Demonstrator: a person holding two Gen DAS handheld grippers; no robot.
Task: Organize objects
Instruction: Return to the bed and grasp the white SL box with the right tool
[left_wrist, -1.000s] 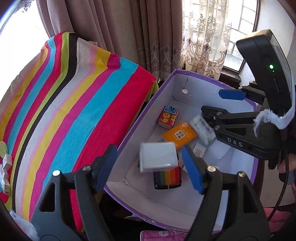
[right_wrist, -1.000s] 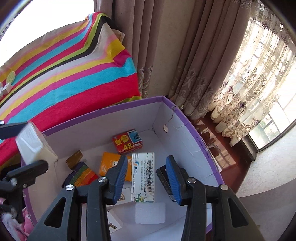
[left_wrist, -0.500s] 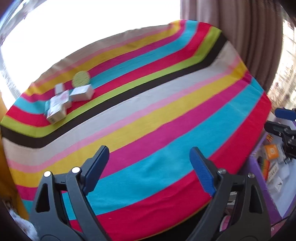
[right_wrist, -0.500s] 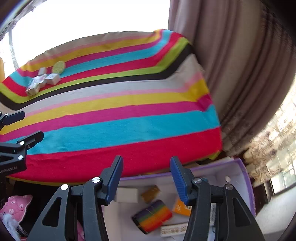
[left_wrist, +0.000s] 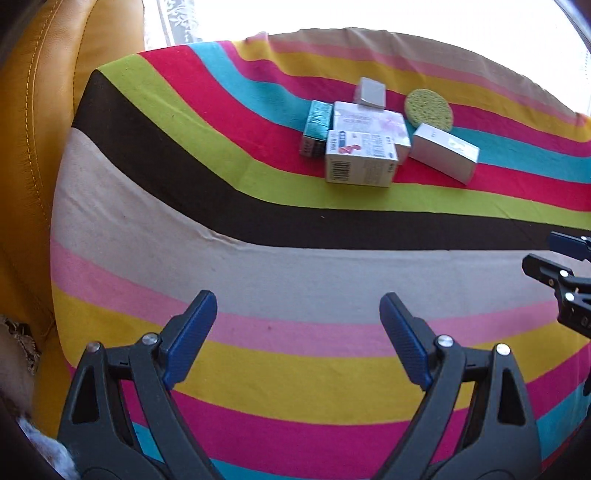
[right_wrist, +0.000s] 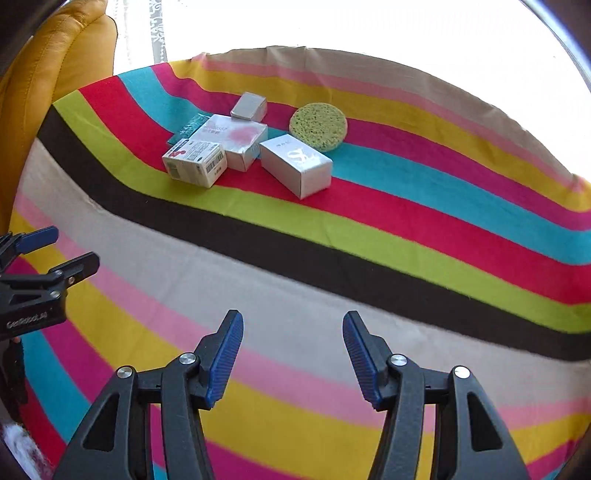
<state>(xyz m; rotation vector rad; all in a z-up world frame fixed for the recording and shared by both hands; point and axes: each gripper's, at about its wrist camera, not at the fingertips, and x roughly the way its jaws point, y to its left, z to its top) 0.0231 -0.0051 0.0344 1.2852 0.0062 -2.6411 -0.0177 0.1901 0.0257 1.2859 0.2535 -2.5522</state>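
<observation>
Both tongs, left (left_wrist: 297, 339) and right (right_wrist: 293, 358), are released and empty. The little cartons (right_wrist: 229, 147) sit clustered far across the striped desk (right_wrist: 295, 295) (probably light, crushable), so pinch flat sides gently.

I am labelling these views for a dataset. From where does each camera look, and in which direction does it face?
Left wrist: sits on the left claw, looking down over the striped cloth toward the boxes; right claw at right edge.
Right wrist: sits on the right claw, same direction; left claw at left edge.
Both share the green sponge, the boxes and the yellow chair.
</observation>
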